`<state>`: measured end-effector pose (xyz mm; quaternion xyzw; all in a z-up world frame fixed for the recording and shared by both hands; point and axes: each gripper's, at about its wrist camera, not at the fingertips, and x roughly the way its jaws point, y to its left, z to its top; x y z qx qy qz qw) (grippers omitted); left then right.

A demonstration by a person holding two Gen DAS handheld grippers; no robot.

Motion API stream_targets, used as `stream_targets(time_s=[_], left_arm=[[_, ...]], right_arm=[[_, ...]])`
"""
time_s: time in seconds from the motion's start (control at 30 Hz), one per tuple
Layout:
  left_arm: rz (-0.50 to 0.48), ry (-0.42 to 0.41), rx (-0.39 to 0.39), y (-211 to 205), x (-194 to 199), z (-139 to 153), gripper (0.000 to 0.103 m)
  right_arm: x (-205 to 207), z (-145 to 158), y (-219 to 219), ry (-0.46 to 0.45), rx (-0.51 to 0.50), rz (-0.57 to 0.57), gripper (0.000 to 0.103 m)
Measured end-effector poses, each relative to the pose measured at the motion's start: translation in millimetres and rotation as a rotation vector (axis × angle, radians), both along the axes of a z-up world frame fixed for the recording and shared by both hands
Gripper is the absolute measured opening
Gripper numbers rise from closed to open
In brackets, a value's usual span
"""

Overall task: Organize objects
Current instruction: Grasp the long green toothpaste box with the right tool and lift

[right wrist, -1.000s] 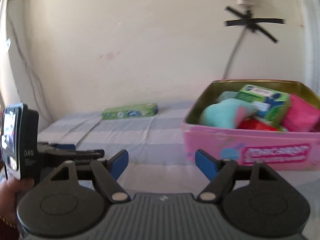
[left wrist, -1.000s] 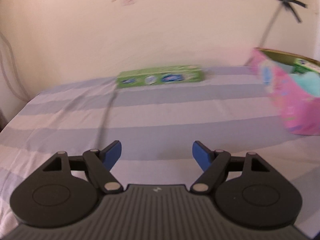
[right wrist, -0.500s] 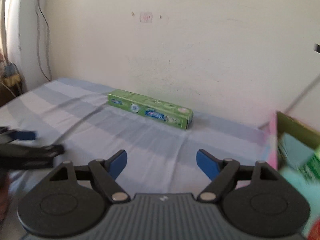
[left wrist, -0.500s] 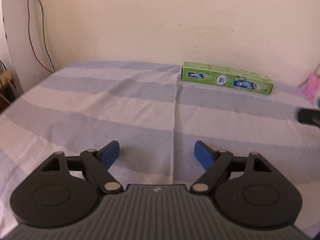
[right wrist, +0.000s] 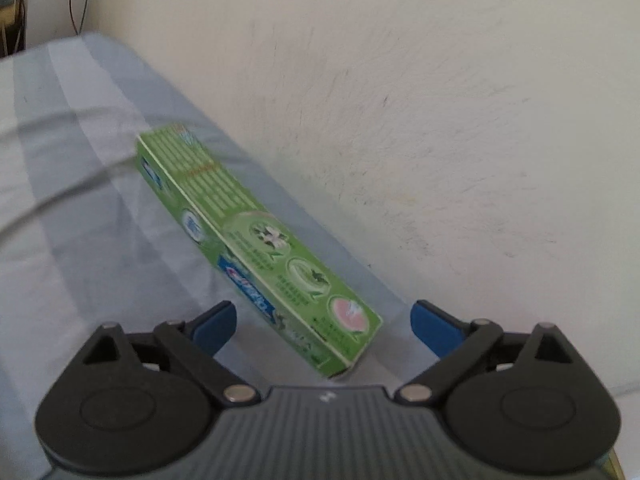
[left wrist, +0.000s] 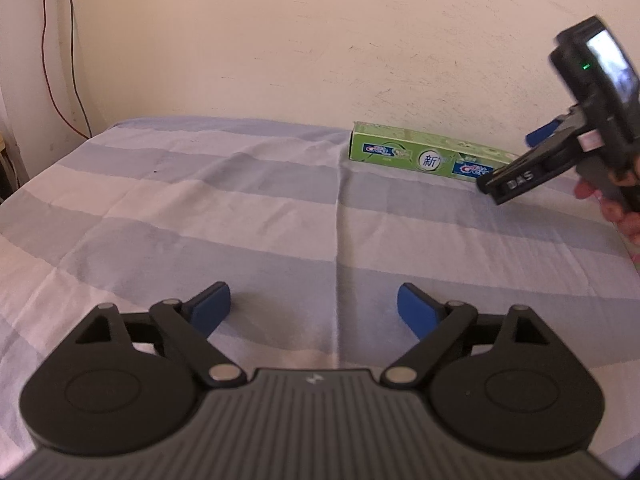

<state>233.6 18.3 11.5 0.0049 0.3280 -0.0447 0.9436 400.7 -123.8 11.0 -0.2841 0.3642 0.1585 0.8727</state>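
Right claw point(right wrist: 324, 320) is opening wide around the near end of the green toothpaste box point(right wrist: 256, 248), pads clear of it. Left claw point(left wrist: 314, 310), also opening, is empty above the striped sheet point(left wrist: 200, 208).

Bare striped sheet point(left wrist: 240, 208) in front, wall point(left wrist: 260, 48) tight behind toothpaste box point(right wrist: 256, 248)

The right tool point(left wrist: 516, 178) hides the toothpaste box's point(left wrist: 420, 154) far end; the hand point(left wrist: 616, 204) is cut off.
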Motion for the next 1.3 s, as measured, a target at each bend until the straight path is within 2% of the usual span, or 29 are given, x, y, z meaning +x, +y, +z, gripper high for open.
stream_targets(time_s=[0.13,0.2,0.23,0.3,0.37,0.63,0.77,1.0,1.17,1.3], left_arm=[[-0.001,0.001,0.0,0,0,0,0.094],[-0.002,0.002,-0.002,0,0,0,0.094],[-0.002,0.002,-0.003,0,0,0,0.094],[-0.002,0.002,-0.005,0,0,0,0.094],[-0.004,0.002,-0.008,1,0,0,0.095],[-0.007,0.001,-0.018,2,0,-1,0.095],[-0.009,0.0,-0.025,3,0,0,0.095],[-0.016,-0.003,-0.041,6,1,-1,0.096],[-0.023,-0.008,-0.051,6,0,-1,0.096],[-0.085,-0.034,-0.078,6,-8,1,0.096]], right_arm=[[9,2,-7,0.037,0.045,0.021,0.094],[11,3,-11,0.066,0.075,0.037,0.089],[12,4,-14,0.082,0.093,0.045,0.084],[8,6,-13,0.081,0.083,0.06,0.079],[0,7,-7,0.064,0.058,0.072,0.067],[-48,14,3,0.035,-0.009,0.085,0.044],[-95,20,6,0.041,-0.009,0.129,0.041],[-198,25,-20,0.022,0.03,0.178,0.041],[-280,28,-58,-0.01,0.03,0.194,0.042],[-338,31,-97,-0.012,0.028,0.15,0.042]])
